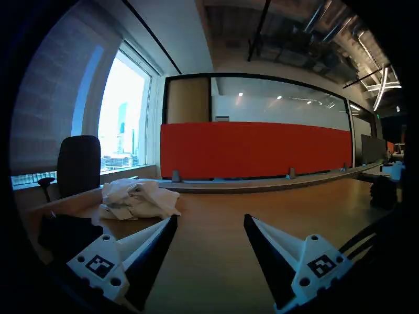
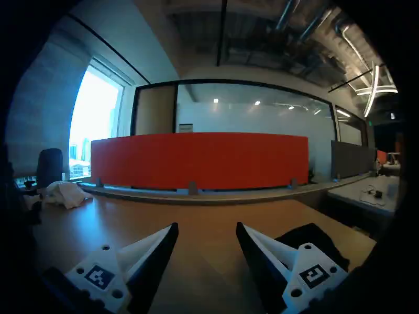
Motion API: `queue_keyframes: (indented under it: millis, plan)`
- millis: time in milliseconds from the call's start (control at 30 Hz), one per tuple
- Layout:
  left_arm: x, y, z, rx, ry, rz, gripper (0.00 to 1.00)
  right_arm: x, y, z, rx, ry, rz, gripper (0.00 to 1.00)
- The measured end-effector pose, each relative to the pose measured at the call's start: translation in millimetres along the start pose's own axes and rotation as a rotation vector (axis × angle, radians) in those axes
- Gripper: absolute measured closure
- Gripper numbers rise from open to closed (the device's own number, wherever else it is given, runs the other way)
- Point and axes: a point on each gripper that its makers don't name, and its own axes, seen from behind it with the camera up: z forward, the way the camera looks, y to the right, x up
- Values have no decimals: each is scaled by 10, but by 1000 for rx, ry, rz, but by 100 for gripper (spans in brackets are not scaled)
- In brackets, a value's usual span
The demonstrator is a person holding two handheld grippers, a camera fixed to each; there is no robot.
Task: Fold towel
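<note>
Your desk [image 1: 220, 261], wood-topped, spans both views. A red screen [image 1: 256, 149] runs along its far edge. At the left stands a bright window [image 1: 123, 125], with a dark chair [image 1: 78, 165] in front of it. The towel [image 1: 137, 199] lies on the desk in a crumpled white heap, ahead and to the left of your left gripper [image 1: 209, 217], beyond its left fingertip. In the right gripper view the towel [image 2: 65, 193] sits well away, at the far left. A black cloth [image 2: 314, 238] lies just beside your right gripper [image 2: 207, 225]. Both grippers have their fingers spread and pinch nothing.
</note>
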Motion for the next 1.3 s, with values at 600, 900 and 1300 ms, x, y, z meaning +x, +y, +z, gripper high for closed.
queue_keyframes:
  millis: [600,900,1300]
  plan:
    - [5,-4,-2,0,0,0,6,-241,69,-31,-23,-3,17,15]
    - [3,-4,-2,0,0,0,6,-246,10,-61,-13,4,-3,15]
    - [1,-3,-3,0,0,0,6,-229,-7,-86,-12,17,-7,15]
